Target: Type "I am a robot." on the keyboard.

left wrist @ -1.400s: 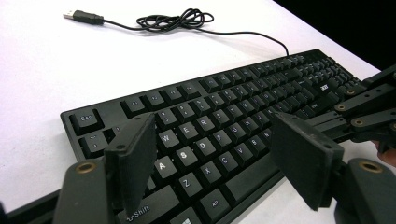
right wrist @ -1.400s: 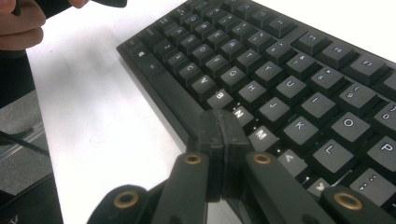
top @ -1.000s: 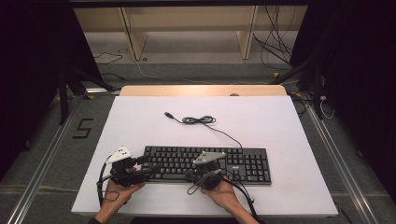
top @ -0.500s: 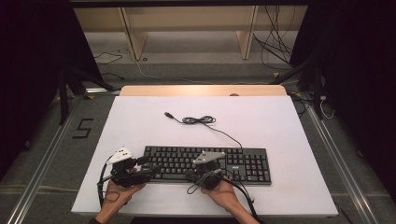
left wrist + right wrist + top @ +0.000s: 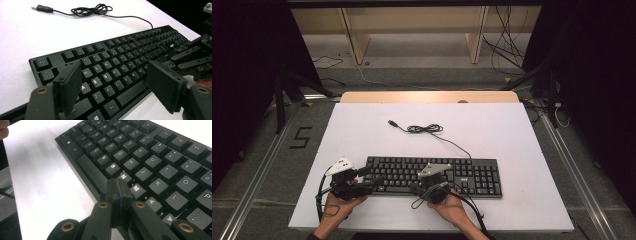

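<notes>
Keyboard: black, full-size, lying flat on the near half of a white table, its long side parallel to the near edge.
Keyboard keys: white legends; in the left gripper view the letter rows and space bar are readable, and the number pad sits at the far end.
Cable: thin and black, running from the keyboard's back edge toward the middle of the table, bunched in a loose coil, ending in a USB plug lying free on the white surface.
Left gripper: held in the person's left hand at the keyboard's near left corner; its two black jaws stand wide apart over the left letter keys, gripping nothing, as the left gripper view shows.
Right gripper: held in the person's right hand at the keyboard's near edge, about its middle; the right gripper view shows the jaws pressed together with no gap and nothing between them, their tip over the near edge by the N and M keys.
Contact: whether the closed tip touches the keys, I cannot tell.
Surroundings: a wooden strip along the table's far edge, grey floor and loose wires beyond.
</notes>
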Demonstrator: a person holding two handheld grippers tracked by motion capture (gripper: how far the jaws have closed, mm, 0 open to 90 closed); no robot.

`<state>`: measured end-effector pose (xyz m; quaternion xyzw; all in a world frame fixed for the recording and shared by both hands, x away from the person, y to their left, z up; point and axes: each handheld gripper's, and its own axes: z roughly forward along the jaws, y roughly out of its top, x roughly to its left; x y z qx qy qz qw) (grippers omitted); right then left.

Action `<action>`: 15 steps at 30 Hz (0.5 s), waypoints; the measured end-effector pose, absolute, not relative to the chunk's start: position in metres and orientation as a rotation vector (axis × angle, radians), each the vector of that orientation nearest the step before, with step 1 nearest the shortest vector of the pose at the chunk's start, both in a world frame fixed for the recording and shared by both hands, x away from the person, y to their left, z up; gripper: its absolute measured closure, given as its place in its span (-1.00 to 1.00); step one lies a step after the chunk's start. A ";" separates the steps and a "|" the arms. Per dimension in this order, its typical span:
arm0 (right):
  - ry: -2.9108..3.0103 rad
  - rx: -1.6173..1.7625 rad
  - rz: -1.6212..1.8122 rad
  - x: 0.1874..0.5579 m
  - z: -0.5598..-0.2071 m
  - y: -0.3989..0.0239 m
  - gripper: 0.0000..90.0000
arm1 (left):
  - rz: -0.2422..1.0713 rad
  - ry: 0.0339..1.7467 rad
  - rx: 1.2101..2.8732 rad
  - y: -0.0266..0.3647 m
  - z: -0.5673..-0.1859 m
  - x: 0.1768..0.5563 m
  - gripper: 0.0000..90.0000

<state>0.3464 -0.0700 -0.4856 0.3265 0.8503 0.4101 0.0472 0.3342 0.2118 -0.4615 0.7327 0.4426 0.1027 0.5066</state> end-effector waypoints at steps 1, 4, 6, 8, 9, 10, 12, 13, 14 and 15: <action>2.593 0.996 1.251 0.346 -0.486 -0.070 1.00 | 0.249 1.066 1.768 0.212 -0.462 0.334 -0.37; 2.593 1.004 1.252 0.346 -0.485 -0.070 1.00 | 0.252 1.068 1.768 0.213 -0.462 0.335 -0.37; 2.587 1.013 1.266 0.347 -0.484 -0.071 0.96 | 0.254 1.070 1.769 0.213 -0.462 0.336 -0.37; 2.582 1.022 1.298 0.347 -0.483 -0.073 0.90 | 0.255 1.077 1.762 0.214 -0.462 0.336 -0.37; 2.579 1.020 1.308 0.347 -0.481 -0.074 0.88 | 0.255 1.078 1.761 0.214 -0.462 0.337 -0.37; 2.572 1.017 1.320 0.347 -0.480 -0.075 0.86 | 0.255 1.078 1.761 0.214 -0.462 0.337 -0.37; 2.558 1.022 1.337 0.347 -0.478 -0.077 0.79 | 0.257 1.081 1.763 0.215 -0.462 0.338 -0.37; 2.555 1.028 1.345 0.347 -0.477 -0.078 0.74 | 0.256 1.082 1.763 0.215 -0.462 0.338 -0.37; 2.550 1.029 1.346 0.348 -0.476 -0.079 0.70 | 0.256 1.080 1.763 0.215 -0.462 0.338 -0.37; 2.545 1.032 1.354 0.348 -0.475 -0.080 0.65 | 0.256 1.080 1.763 0.215 -0.462 0.338 -0.37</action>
